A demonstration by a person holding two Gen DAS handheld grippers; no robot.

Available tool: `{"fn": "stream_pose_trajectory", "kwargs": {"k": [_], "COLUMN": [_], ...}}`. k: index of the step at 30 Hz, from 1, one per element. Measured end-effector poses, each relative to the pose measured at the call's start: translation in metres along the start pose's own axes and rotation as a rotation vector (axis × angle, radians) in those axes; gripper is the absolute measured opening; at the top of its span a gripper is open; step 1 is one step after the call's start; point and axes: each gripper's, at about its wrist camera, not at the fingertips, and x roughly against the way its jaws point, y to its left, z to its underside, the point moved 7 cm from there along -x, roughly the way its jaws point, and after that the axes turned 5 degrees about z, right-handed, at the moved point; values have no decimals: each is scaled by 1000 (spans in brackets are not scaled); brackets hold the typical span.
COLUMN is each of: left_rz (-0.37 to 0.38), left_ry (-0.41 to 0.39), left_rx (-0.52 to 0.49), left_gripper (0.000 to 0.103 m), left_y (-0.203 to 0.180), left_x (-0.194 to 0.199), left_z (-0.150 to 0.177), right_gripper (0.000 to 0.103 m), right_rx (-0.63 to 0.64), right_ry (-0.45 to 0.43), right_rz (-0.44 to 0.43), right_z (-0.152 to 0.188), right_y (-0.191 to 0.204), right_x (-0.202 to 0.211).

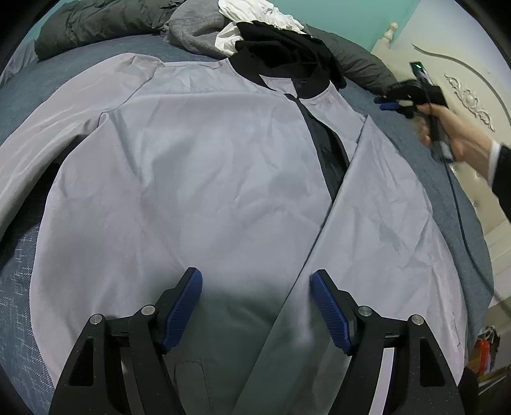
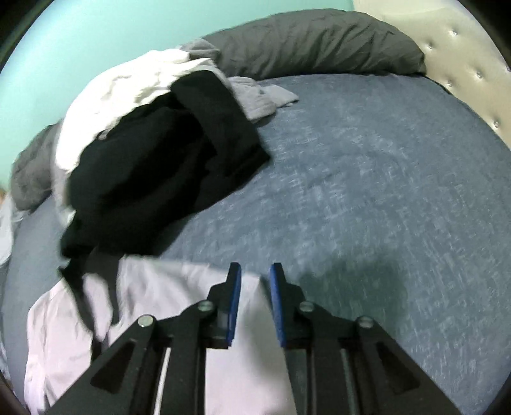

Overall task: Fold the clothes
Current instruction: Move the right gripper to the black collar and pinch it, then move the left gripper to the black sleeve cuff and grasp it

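Note:
A pale lilac jacket (image 1: 191, 159) with a black collar (image 1: 281, 75) and a dark zip line lies spread flat, front up, on the blue bed cover (image 1: 80, 67). Its right front panel is folded in as a straight diagonal edge. My left gripper (image 1: 256, 277) hovers open over the jacket's lower part, with nothing between its blue pads. A hand holds my right gripper (image 1: 388, 103) beyond the jacket's right shoulder. In the right wrist view, the right gripper (image 2: 255, 271) has a narrow gap and holds nothing, just past the jacket's (image 2: 153, 293) edge.
A pile of clothes lies beyond the collar: a black garment (image 2: 153, 159), a white one (image 2: 127, 86) and a grey one (image 1: 198, 28). A dark grey duvet (image 2: 303, 41) runs along the teal wall. A cream headboard (image 2: 463, 64) stands on the right. Bare bed cover (image 2: 383, 191) lies ahead.

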Motion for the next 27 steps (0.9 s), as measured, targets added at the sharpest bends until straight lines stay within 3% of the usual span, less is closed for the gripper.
{"fn": "stream_pose_trajectory", "kwargs": {"k": [4, 12, 15, 19, 22, 27], "left_rz": [2, -1, 1, 2, 4, 14], "left_ry": [0, 1, -6, -15, -21, -31], "left_rx": [-2, -6, -4, -1, 0, -17], "left_gripper": [75, 75, 75, 75, 75, 75], "left_y": [-2, -3, -2, -1, -1, -7], "left_x": [1, 5, 10, 16, 21, 33], "left_z": [1, 3, 3, 3, 3, 11], "right_gripper": [13, 12, 12, 12, 12, 12], "right_rx": [58, 64, 47, 83, 65, 19], "right_ry": [39, 143, 86, -16, -29, 19], "right_rz": [-44, -2, -8, -48, -120, -129], "right_z": [40, 76, 74, 86, 116, 177], "right_y": [15, 18, 20, 26, 26, 10], "right_x": [6, -36, -19, 33, 63, 85]}}
